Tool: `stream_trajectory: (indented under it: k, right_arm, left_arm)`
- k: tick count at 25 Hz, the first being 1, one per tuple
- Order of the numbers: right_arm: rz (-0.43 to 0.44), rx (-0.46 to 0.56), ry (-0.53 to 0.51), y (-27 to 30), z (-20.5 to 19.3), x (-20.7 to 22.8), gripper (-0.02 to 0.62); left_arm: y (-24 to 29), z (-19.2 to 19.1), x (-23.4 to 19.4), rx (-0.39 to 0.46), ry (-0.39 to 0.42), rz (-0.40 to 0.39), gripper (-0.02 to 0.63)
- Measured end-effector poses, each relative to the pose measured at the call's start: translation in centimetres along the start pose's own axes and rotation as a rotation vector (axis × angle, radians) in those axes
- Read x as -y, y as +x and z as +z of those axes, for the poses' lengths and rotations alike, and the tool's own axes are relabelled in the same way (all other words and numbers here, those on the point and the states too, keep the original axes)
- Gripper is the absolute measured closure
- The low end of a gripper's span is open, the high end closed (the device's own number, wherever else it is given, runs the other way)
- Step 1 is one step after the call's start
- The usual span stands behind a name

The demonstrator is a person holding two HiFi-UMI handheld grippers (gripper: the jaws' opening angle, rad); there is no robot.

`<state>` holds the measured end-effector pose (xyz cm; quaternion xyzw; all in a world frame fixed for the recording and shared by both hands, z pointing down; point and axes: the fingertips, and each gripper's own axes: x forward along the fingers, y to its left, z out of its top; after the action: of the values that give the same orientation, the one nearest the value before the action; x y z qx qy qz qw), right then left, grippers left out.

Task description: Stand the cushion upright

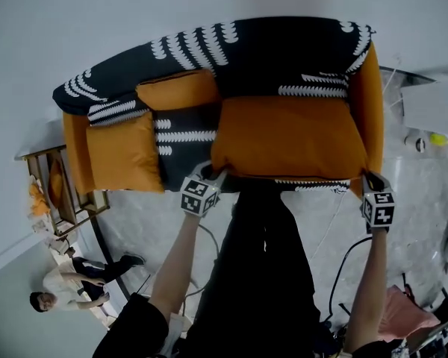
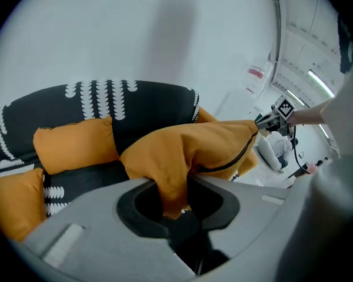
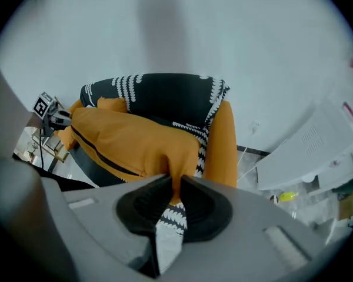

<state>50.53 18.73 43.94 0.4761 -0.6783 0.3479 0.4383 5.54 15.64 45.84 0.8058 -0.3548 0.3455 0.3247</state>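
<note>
Cushion: We see the large orange cushion (image 1: 287, 136) (image 2: 188, 148) (image 3: 129, 140) over the right part of the sofa's seat. It is held by its two near corners, with its dark zip line running along the near edge. We cannot tell whether its far edge rests on the seat.
Left gripper: The left gripper (image 1: 207, 179) (image 2: 173, 195) is clamped on the cushion's near left corner, with a thick bunch of orange fabric between its jaws.
Right gripper: The right gripper (image 1: 371, 181) (image 3: 175, 190) is pinched tight on the near right corner, gripping a thin fold of fabric.
Sofa: The sofa (image 1: 269, 47) is black with white scallop bands and has orange arms.
Smaller cushions: Two smaller orange cushions lie at the sofa's left end. One (image 1: 179, 89) leans against the backrest and the other (image 1: 123, 151) sits beside the left arm.
Beyond: A person (image 1: 71, 278) sits on the floor near a wooden rack (image 1: 56, 189).
</note>
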Motion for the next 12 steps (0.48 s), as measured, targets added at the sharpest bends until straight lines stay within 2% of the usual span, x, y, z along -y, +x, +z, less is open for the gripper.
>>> stream_trajectory:
  k: [6,12]
  right_arm:
    - [-0.035,0.028,-0.009,-0.6,6.1,1.6,0.543]
    - [-0.121,0.065,0.011,0.5,12.0,3.2,0.543]
  left_arm:
    - [-0.1,5.8,-2.4,0.033,-0.012,-0.051,0.5]
    - [0.9,11.1,-5.3,0.058,-0.043,-0.085,0.492]
